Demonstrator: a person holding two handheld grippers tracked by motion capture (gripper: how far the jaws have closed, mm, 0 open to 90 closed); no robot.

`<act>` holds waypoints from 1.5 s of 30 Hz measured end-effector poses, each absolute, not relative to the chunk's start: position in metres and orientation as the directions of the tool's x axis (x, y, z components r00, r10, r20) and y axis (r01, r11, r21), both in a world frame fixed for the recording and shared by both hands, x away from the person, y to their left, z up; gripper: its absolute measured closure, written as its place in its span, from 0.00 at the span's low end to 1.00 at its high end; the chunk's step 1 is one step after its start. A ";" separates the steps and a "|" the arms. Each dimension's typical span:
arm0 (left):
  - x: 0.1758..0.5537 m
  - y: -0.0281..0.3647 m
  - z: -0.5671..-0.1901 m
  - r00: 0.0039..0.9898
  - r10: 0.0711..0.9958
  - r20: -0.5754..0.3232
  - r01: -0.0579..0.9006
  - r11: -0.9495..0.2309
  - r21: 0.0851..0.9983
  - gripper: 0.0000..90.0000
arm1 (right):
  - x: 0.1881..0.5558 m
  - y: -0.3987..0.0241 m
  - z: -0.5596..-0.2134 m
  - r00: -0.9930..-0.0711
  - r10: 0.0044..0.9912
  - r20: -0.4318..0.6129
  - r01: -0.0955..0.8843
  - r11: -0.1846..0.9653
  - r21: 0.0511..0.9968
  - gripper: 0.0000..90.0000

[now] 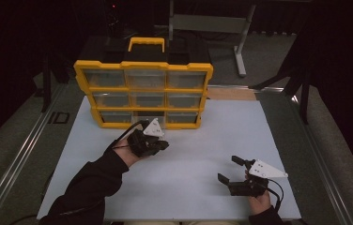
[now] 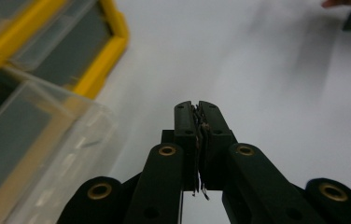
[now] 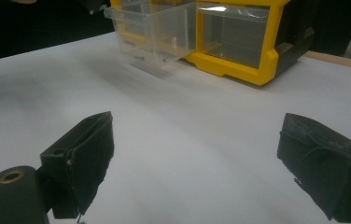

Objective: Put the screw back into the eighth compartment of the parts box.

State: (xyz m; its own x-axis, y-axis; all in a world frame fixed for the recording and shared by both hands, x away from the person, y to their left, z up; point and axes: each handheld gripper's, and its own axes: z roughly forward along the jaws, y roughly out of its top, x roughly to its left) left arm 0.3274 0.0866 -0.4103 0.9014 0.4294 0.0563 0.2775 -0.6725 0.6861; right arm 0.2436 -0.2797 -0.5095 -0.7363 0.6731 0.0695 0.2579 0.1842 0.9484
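A yellow organizer (image 1: 187, 66) with several clear drawers stands at the back middle of the white table (image 1: 198, 140). Its bottom middle drawer (image 3: 155, 32) is pulled out a little; in the left gripper view that clear drawer (image 2: 38, 154) lies just left of the jaws. My left gripper (image 1: 165, 144) hovers right in front of it, jaws shut, pads pressed together with nothing evident between them (image 2: 198, 105). Near the front right, my right gripper (image 1: 227, 168) stands open over bare table, its fingers wide apart (image 3: 197, 135). The yellow frame (image 3: 239, 65) sits ahead of it.
Metal rails (image 1: 22, 145) run along both sides of the table. A wooden strip (image 1: 231, 93) lies behind the white top at the back right. A grey desk frame (image 1: 240, 42) stands on the floor beyond.
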 end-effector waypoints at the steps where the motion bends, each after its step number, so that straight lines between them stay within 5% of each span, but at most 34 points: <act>1: 0.328 0.088 -0.408 0.889 0.453 0.064 0.286 -0.661 0.694 0.98 | 0.244 -0.280 -0.510 -0.736 0.673 0.070 0.259 0.184 0.948 0.12; 25: 0.365 0.119 -0.405 0.645 0.761 0.065 0.492 -0.479 0.727 0.98 | 0.243 -0.282 -0.509 -0.735 0.674 0.071 0.255 0.178 0.951 0.12; 45: 0.395 0.127 -0.431 0.582 0.813 -0.003 0.626 -0.446 0.640 0.97 | 0.244 -0.284 -0.510 -0.736 0.672 0.079 0.259 0.172 0.951 0.12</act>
